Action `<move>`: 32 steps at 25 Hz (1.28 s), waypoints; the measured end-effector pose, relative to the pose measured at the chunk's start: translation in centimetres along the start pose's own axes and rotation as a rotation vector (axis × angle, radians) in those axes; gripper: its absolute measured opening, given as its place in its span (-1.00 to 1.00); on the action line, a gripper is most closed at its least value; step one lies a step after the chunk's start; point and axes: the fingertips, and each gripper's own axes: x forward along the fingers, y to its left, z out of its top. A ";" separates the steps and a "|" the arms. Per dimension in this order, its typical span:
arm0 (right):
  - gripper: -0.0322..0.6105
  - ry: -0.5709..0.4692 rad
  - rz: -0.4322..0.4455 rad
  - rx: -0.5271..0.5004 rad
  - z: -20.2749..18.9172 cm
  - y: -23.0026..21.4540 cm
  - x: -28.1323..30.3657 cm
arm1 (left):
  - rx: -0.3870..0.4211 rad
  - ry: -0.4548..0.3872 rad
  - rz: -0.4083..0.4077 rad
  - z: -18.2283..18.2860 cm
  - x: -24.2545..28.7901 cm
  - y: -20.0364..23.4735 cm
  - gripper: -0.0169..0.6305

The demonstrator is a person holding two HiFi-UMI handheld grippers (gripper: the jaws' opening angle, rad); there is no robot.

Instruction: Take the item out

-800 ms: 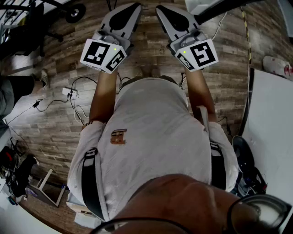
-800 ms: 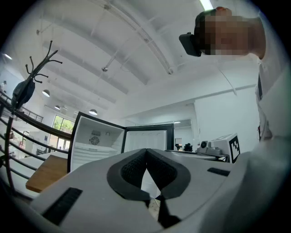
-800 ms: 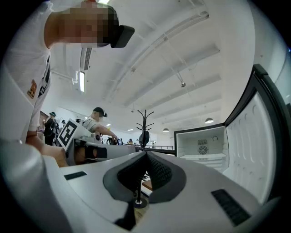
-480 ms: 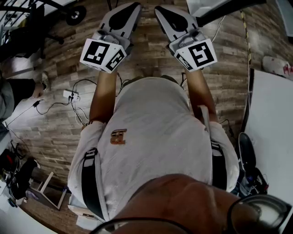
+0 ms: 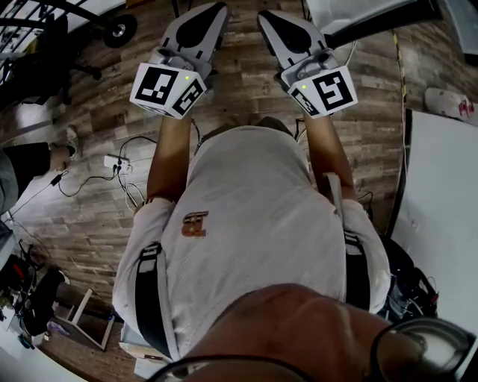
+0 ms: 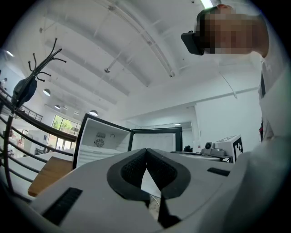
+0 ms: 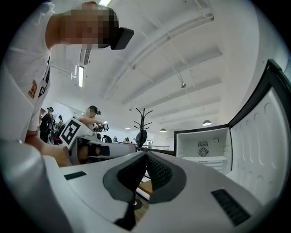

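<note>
Both grippers are held up in front of the person's chest, jaws pointing away over the wooden floor. The left gripper (image 5: 211, 10) is shut with nothing between its pads, and the left gripper view shows its jaws (image 6: 146, 151) meeting tip to tip. The right gripper (image 5: 270, 16) is shut and empty as well, its black pads (image 7: 146, 154) touching. Beyond the jaws stands a white fridge (image 6: 101, 144) with its door (image 6: 157, 140) swung open. The right gripper view shows the same fridge (image 7: 202, 151) and its door (image 7: 259, 136) close at the right. No item shows on its shelves from here.
A black coat stand (image 7: 142, 124) rises between the fridge and a group of people (image 7: 93, 113) at desks. Cables and a power strip (image 5: 112, 160) lie on the floor at the left. A white table edge (image 5: 441, 209) runs along the right. A wooden board (image 6: 50, 170) sits left of the fridge.
Both grippers stay raised and shut in nearly the same place. The head view has drifted slightly, so the floor and cables sit a little differently.
</note>
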 end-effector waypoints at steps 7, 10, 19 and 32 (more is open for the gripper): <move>-0.80 0.007 -0.033 -0.005 -0.9 1.7 -0.1 | -0.012 0.012 -0.014 -0.7 -1.9 0.7 -0.89; -0.80 0.010 -0.042 -0.006 -1.1 2.0 0.2 | -0.011 0.012 -0.015 -0.6 -2.4 1.3 -0.89; -0.79 0.014 -0.054 -0.012 -2.1 1.0 1.6 | -0.009 0.012 -0.008 -0.8 -2.0 3.5 -0.89; -0.79 -0.012 -0.051 -0.006 -3.2 -6.4 5.9 | 0.035 0.028 0.000 -1.2 4.7 8.1 -0.89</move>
